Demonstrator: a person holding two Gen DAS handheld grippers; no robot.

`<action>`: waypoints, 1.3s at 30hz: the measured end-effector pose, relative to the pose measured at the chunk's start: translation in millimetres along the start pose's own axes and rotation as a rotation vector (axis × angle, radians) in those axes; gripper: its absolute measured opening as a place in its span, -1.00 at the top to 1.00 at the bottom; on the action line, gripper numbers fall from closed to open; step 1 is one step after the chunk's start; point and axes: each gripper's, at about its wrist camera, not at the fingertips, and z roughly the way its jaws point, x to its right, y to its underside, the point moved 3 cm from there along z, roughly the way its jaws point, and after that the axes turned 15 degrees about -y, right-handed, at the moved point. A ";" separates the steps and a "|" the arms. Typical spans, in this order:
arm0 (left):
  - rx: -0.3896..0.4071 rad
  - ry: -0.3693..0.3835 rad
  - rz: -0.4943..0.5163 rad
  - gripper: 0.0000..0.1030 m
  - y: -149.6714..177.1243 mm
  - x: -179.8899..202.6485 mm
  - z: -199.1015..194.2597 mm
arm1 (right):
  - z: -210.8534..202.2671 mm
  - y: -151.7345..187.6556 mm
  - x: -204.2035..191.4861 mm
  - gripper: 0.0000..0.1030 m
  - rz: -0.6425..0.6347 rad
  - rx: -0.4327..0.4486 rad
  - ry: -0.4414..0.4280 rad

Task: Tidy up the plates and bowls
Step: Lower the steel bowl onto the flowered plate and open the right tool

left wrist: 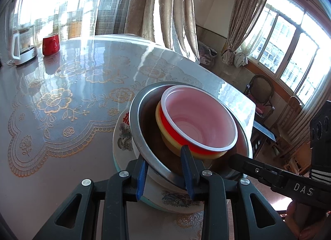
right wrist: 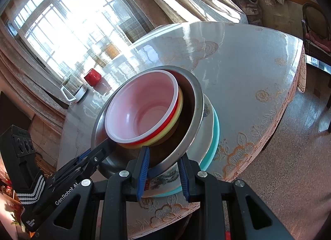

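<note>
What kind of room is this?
Probably a dining room at home: a table with a lace-pattern cloth, long curtains at big windows, and a chair nearby.

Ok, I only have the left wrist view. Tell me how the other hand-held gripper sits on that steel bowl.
Observer: The right hand-held gripper straddles the steel bowl's near rim, one blue pad inside, one outside underneath.
Operator: Now check my own grip from that side.
Observer: The left hand-held gripper pinches the rim side-on, beside the red bowl.
Operator: Report what lies beneath the floral plate.
Observer: A teal plate, a broad band of it showing past the floral plate.
</note>
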 end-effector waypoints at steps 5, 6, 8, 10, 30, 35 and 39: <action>-0.014 0.011 -0.018 0.37 5.9 -4.5 3.7 | 3.7 1.9 0.1 0.42 0.006 -0.015 -0.011; -0.014 0.012 -0.020 0.36 7.4 -4.8 3.7 | 3.6 1.7 0.6 0.42 0.010 -0.014 -0.014; -0.011 0.011 -0.018 0.36 8.5 -4.4 3.1 | 2.9 1.6 2.3 0.42 0.027 -0.012 -0.025; -0.008 0.009 -0.016 0.36 10.2 -3.5 2.4 | 2.5 2.0 2.7 0.42 0.023 -0.011 -0.024; 0.009 0.008 -0.017 0.27 15.9 -9.8 -9.6 | -5.7 1.1 4.3 0.39 0.028 0.017 -0.030; 0.023 -0.015 -0.001 0.27 17.1 -6.8 -10.8 | -2.8 1.4 6.8 0.55 0.015 0.033 -0.013; 0.018 -0.013 -0.011 0.27 15.7 -7.7 -9.9 | 0.0 0.6 8.9 0.57 0.025 0.039 -0.014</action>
